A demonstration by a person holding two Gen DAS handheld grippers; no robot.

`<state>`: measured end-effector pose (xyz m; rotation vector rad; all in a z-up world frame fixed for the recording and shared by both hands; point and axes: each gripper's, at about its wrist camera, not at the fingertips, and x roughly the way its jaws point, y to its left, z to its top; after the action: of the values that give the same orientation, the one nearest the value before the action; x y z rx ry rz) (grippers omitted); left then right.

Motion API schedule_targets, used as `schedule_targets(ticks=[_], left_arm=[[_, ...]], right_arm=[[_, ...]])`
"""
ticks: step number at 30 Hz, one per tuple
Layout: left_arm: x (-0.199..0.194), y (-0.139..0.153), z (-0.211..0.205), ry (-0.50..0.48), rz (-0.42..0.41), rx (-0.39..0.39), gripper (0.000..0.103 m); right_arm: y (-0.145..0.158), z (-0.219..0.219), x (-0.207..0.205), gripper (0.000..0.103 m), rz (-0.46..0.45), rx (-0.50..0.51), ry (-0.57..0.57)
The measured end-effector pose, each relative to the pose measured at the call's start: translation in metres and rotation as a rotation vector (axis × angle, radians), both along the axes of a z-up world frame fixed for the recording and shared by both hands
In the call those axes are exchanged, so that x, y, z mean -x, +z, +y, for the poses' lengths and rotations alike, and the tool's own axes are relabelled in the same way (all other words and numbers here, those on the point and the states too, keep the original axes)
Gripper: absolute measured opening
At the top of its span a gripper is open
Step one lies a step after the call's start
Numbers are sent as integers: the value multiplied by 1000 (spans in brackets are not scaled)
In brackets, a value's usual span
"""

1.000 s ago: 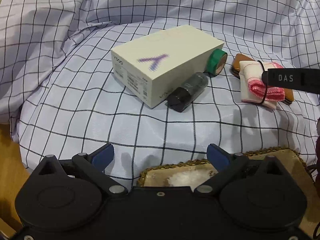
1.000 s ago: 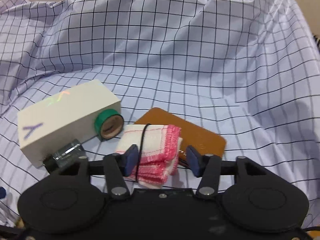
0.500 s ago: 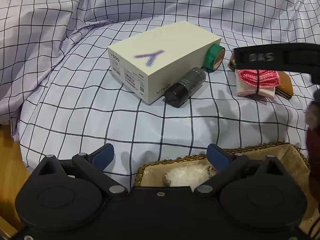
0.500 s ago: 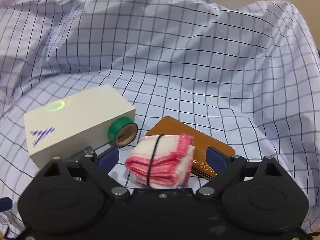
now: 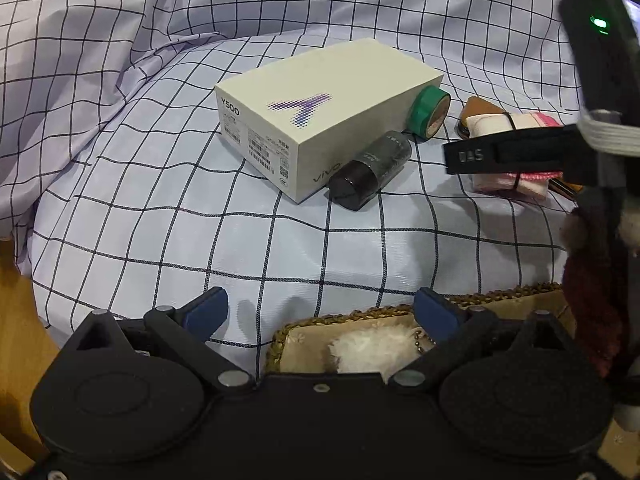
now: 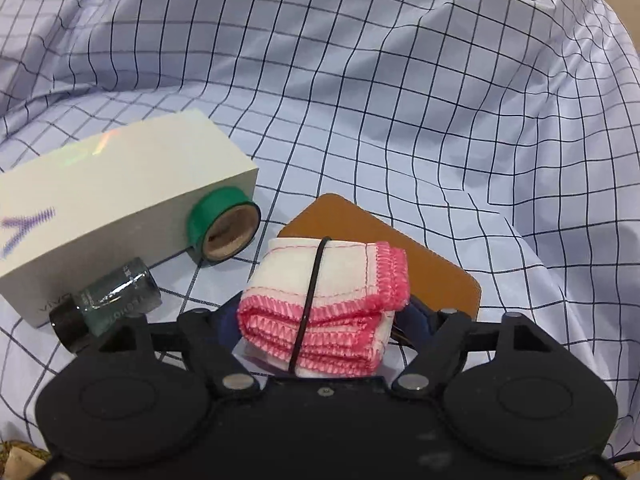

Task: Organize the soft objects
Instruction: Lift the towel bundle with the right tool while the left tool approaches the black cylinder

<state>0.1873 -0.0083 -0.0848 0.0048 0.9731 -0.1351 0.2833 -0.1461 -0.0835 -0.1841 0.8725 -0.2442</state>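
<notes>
A folded white cloth with pink edging (image 6: 324, 312), bound by a black band, lies partly on a brown leather wallet (image 6: 424, 256). My right gripper (image 6: 316, 320) is closed in on the cloth, one blue pad pressing each side. The cloth also shows in the left wrist view (image 5: 508, 152), behind the right gripper's finger. My left gripper (image 5: 320, 310) is open and empty, hovering over a woven tray (image 5: 352, 314) that holds a white fluffy item (image 5: 372, 350).
A white phone box (image 5: 320, 132), a green tape roll (image 5: 428, 110) and a dark bottle (image 5: 372, 170) lie on the checked sheet (image 5: 160, 200). A dark red plush thing (image 5: 592, 300) sits at the right. A wooden surface (image 5: 16, 320) shows at the left.
My right gripper went from open around the cloth to shut on it, and moved in closer. The left gripper has barely moved.
</notes>
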Motion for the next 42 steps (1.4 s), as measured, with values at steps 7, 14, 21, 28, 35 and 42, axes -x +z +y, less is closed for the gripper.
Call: schedule_targets(ticks=[7,14,21,28,35,42], left_arm=[[-2,9,0,16,10,30,96],[-20,28,-10,95,47,97,96],[-55,37,-19,248,92,235,96],[-81,35,-32,395,75,238,96],[-94,24,-39,492,98,234,95],[-102,14,-39,525,139,239,78]], right_arm=[[24,-24,26,74,-94,-102,-55],[29,-41,61,75,-144,-134,-125],[26,-44,80,75,-173,-154,-159],[22,-46,87,75,-196,-156,-162],[23,-53,90,75,-198,-201,-168],[22,-53,91,75,-194,-217,-160]])
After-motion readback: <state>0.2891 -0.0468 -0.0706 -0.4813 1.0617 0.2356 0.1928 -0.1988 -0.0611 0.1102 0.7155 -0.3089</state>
